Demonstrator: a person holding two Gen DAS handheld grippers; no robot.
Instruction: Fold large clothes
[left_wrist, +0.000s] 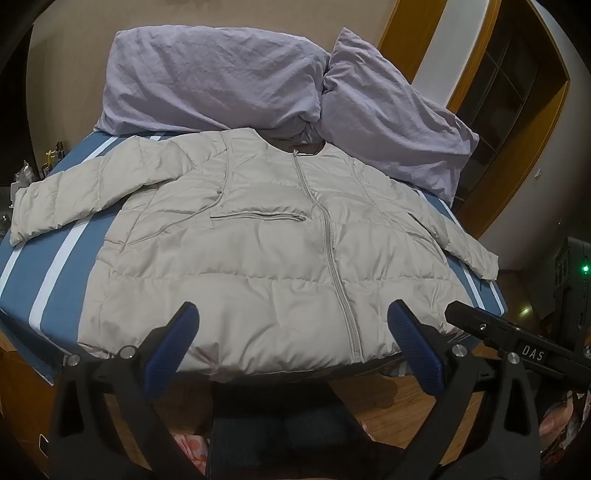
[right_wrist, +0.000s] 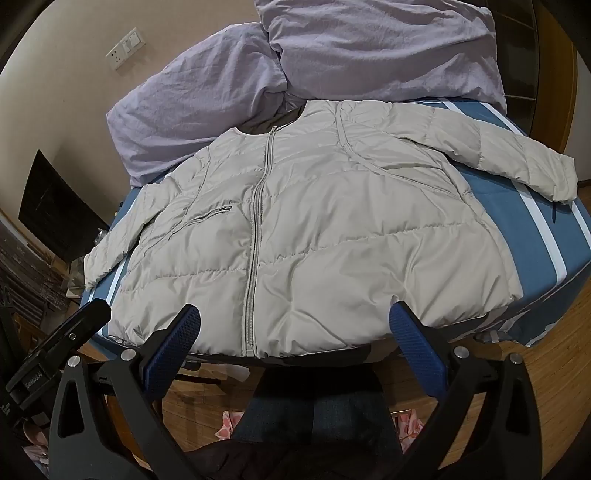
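Wooden flooring (left_wrist: 388, 402) runs under a bed (left_wrist: 55, 266) dressed in a blue sheet with white stripes. On it a pale grey quilted jacket (left_wrist: 258, 258) lies spread front-up, zipped closed, collar toward the head end, both sleeves angled outward. Its hem hangs at the near edge of the bed; its left-view sleeve cuff reaches the far side edge, with bare sheet showing on either side. Two rumpled lilac pillows (left_wrist: 207, 77) crowd the head end, touching the collar. The left tool (left_wrist: 291, 338) and right tool (right_wrist: 293, 338) hover just before the hem, each with jaws spread wide and nothing between them.
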